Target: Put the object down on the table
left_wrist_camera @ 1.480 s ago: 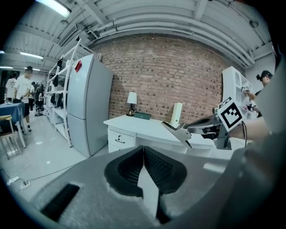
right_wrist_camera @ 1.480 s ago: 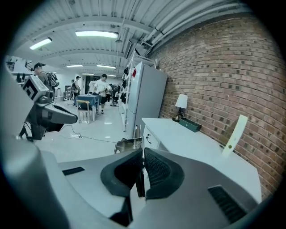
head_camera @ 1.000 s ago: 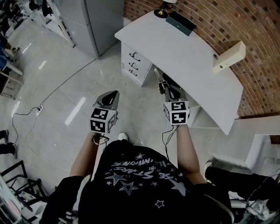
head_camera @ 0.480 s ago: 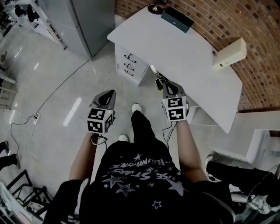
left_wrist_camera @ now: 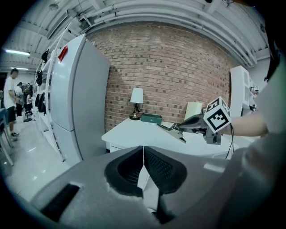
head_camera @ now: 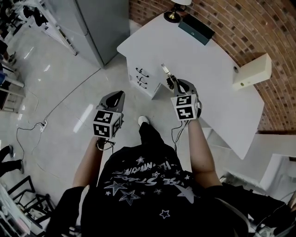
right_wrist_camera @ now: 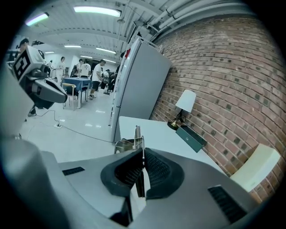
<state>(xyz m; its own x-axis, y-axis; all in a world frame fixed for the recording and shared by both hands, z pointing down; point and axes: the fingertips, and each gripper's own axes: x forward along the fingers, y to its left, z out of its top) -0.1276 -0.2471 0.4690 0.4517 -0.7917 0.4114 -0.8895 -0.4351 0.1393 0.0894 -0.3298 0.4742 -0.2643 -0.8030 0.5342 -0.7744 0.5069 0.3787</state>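
Note:
My right gripper (head_camera: 172, 82) is shut on a thin metal object (head_camera: 165, 71), which sticks out ahead of the jaws over the near edge of the white table (head_camera: 208, 55). In the right gripper view the pads clamp the object's flat shiny blade (right_wrist_camera: 135, 139), held above the tabletop (right_wrist_camera: 161, 132). The left gripper view shows the same object (left_wrist_camera: 172, 129) hanging clear above the table. My left gripper (head_camera: 120, 95) hangs over the floor to the left of the table; its jaws (left_wrist_camera: 143, 150) are shut with nothing between them.
At the table's far end stand a lamp (head_camera: 175, 13) and a dark green box (head_camera: 196, 27); a cream box (head_camera: 252, 71) sits by the brick wall. Drawers (head_camera: 143, 78) sit under the table's left end. A grey cabinet (head_camera: 92, 23) stands left. A cable crosses the floor.
The person has stepped forward, and the right gripper has carried the metal object from beside the table's edge to above the tabletop. The left gripper stays shut and empty.

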